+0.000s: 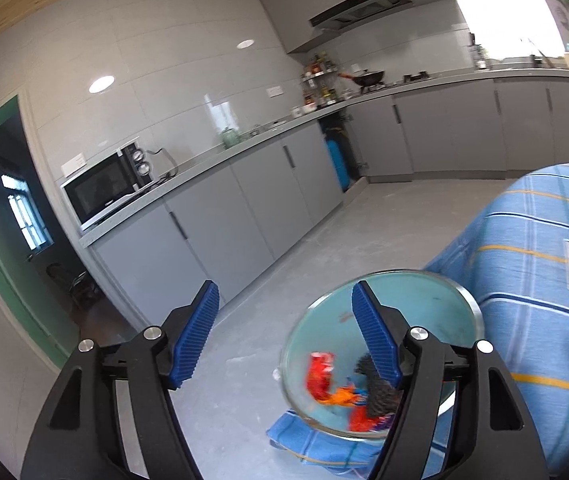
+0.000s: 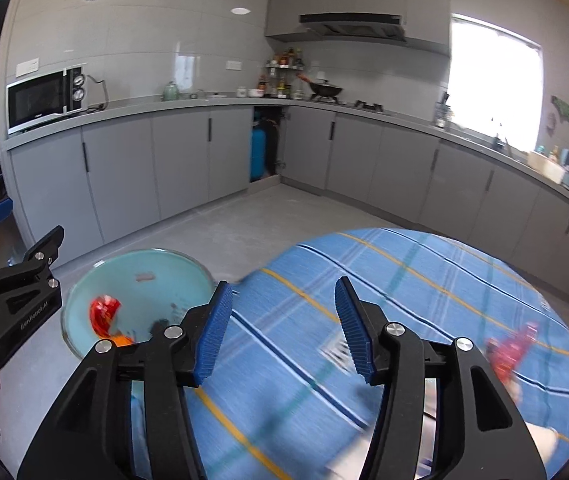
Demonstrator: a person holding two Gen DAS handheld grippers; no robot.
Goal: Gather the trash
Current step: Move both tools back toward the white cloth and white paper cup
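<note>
Kitchen scene, grey cabinets (image 2: 124,168) along the walls. Left gripper (image 1: 284,336) spread open, nothing between its blue pads, poised above a round bin (image 1: 456,300) beside a table. Red and orange wrappers (image 1: 320,372) lying inside the bin. Right gripper (image 2: 280,332) likewise open and empty, over the blue striped tablecloth (image 2: 424,280). Another red wrapper (image 2: 512,352), blurred, on the cloth at far right.
</note>
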